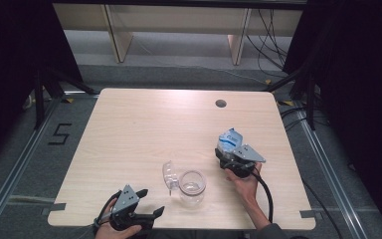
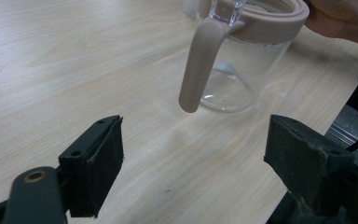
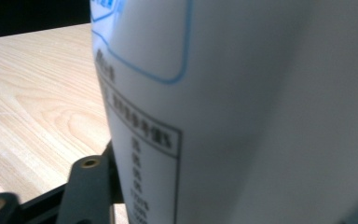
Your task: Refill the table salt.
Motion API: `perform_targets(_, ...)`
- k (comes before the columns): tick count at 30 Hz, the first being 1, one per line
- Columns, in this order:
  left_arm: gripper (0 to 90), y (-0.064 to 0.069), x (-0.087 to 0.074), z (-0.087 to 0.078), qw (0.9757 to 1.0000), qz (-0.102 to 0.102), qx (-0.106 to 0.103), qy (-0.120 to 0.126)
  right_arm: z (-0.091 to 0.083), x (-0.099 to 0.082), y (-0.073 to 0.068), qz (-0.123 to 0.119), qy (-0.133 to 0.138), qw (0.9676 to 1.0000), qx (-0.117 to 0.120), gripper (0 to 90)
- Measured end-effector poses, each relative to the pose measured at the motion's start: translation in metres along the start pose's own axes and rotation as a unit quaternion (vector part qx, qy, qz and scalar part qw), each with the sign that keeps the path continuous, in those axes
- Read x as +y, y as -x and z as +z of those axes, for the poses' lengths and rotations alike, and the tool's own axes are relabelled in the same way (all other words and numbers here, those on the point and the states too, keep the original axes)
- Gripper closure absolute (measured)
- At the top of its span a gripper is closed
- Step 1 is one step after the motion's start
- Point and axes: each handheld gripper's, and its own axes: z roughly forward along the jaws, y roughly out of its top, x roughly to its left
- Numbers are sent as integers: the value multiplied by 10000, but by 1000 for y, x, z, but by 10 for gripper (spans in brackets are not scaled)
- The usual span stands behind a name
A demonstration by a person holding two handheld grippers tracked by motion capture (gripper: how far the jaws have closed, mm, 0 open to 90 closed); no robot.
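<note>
A clear glass jar (image 1: 192,186) stands near the table's front edge, its clear lid (image 1: 169,175) flipped open to the left. In the left gripper view the jar (image 2: 242,70) has a beige rim, and a beige tab (image 2: 196,65) hangs down its side. My left gripper (image 1: 150,201) lies at the front left, open and empty (image 2: 191,163), pointing at the jar from a short way off. A white and blue pouch (image 1: 230,138) stands upright to the right of the jar. My right gripper (image 1: 229,153) is closed on its lower part. The pouch (image 3: 242,112) sits between the jaws, hiding the pads.
The wooden table (image 1: 144,124) has a round cable hole (image 1: 221,103) at the back right. Black cables trail off the front edge from both grippers. The person's right hand (image 2: 345,18) is just behind the jar.
</note>
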Motion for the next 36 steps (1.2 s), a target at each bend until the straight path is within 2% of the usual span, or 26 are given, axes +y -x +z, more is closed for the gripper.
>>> perform_targets(1,189,0,1,-1,10000,62,36,-13,0,0,0,-28,-12,10000,19,440)
perform_targets(4,189,1,0,0,10000,30,37,-18,0,0,1,15,-8,10000,45,439)
perform_targets(5,189,0,1,-1,9999,127,20,-62,0,0,1,-1,-26,10000,31,438)
perform_targets(8,189,2,0,-1,10000,51,24,-35,0,0,1,-10,-64,10000,19,439)
perform_targets(20,190,0,-1,-2,9998,144,23,-104,0,1,2,-57,-159,9998,111,501)
perform_targets(21,190,0,-1,-1,9998,144,27,-100,0,0,-1,64,-170,9998,94,511)
perform_targets(23,190,-1,0,-1,9997,215,8,-109,0,0,0,3,-122,9999,76,518)
perform_targets(27,191,0,-1,-1,9998,188,6,-104,-1,0,-1,-17,-153,9999,60,526)
perform_targets(28,193,-1,0,-1,9996,259,-23,-98,-1,1,0,-44,-144,9999,75,528)
perform_targets(31,193,1,-1,-2,9998,166,-6,-136,-1,1,0,-35,-125,9998,139,531)
perform_targets(32,193,1,-1,0,9999,112,-60,-79,-3,1,-4,46,-137,9999,72,535)
perform_targets(33,193,1,-1,0,9999,112,-60,-79,-3,1,-4,46,-137,9999,72,535)
perform_targets(34,193,2,-1,0,9999,113,-50,-63,-4,2,-4,-44,-163,9997,171,536)
perform_targets(36,193,1,-1,0,9998,138,-60,-113,-5,2,-5,-59,-173,9997,173,536)
